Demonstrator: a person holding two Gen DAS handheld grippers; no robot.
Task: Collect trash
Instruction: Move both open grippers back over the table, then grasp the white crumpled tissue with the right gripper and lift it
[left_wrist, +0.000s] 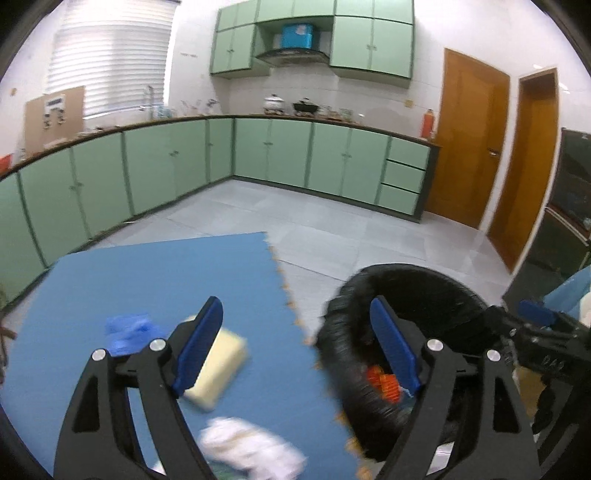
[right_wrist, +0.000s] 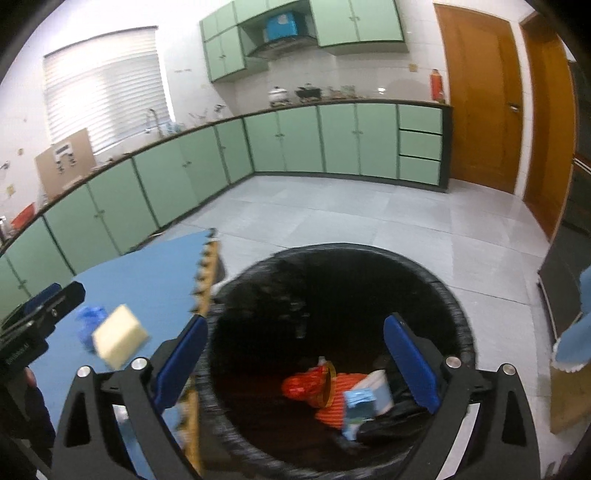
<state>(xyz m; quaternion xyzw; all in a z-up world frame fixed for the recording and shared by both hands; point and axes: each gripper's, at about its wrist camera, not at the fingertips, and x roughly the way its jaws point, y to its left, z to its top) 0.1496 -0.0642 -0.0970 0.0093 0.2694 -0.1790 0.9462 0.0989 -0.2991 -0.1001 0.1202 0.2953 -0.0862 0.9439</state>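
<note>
A black-lined trash bin (right_wrist: 458, 306) stands on the floor by the blue foam mat (left_wrist: 155, 280). It holds an orange wrapper (right_wrist: 314, 384) and a pale blue packet (right_wrist: 360, 404). My right gripper (right_wrist: 295, 354) is open and empty over the bin's mouth. My left gripper (left_wrist: 299, 347) is open and empty above the mat's right edge; the bin (left_wrist: 332, 354) is to its right. On the mat lie a yellow sponge (left_wrist: 221, 369), a crumpled blue wrapper (left_wrist: 129, 328) and white crumpled paper (left_wrist: 251, 446). The sponge (right_wrist: 120, 338) and blue wrapper (right_wrist: 88, 317) also show in the right wrist view.
Green kitchen cabinets (left_wrist: 147, 173) run along the left and back walls. Two wooden doors (left_wrist: 469, 140) stand at the right, with a dark appliance (left_wrist: 569, 206) beside them. Grey tiled floor (left_wrist: 332, 229) lies beyond the mat. The right gripper shows at the left view's right edge (left_wrist: 535, 325).
</note>
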